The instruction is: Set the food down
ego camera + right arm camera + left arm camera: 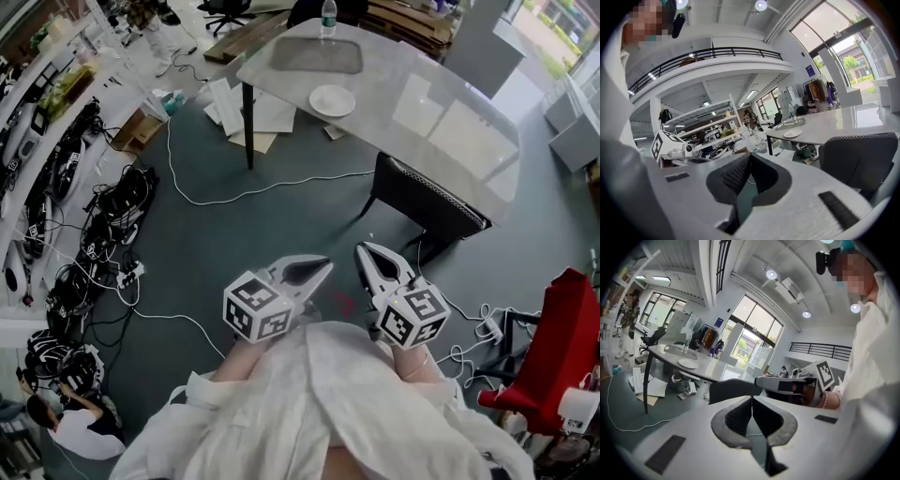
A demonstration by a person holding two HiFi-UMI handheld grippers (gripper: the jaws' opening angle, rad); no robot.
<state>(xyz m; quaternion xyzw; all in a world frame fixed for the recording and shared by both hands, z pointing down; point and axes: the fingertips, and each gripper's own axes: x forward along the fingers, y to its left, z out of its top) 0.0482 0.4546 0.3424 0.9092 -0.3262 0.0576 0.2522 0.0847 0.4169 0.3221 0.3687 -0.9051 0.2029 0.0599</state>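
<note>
The left gripper [319, 270] and the right gripper [367, 255] are held side by side low in the head view, in front of the person's white garment [319, 403], over a grey-green floor [216, 244]. Each gripper's own view shows its jaws pressed together at the tips with nothing between them. No food can be made out in any view. Ahead stands a pale, glossy table [422, 103]. It carries a white plate [332, 100] near its front edge, and the plate's surface looks bare. Beyond the plate are a grey rectangular tray [317, 55] and, just behind that, a clear bottle [327, 19] standing upright. A dark chair [427, 199] stands between the grippers and the table, its back turned toward the person and its seat tucked under the table edge. A white cable [244, 192] runs across the floor between the person and the table leg [248, 127]. Loose sheets of paper [253, 112] lie on the floor around that leg, partly under the table, and a cardboard box [138, 131] lies to their left. Black equipment and tangled cables [103, 225] line the left edge. A second person [66, 422] crouches at lower left. A red object [562, 337] stands at the right edge, with more white cable [473, 333] beside it.
</note>
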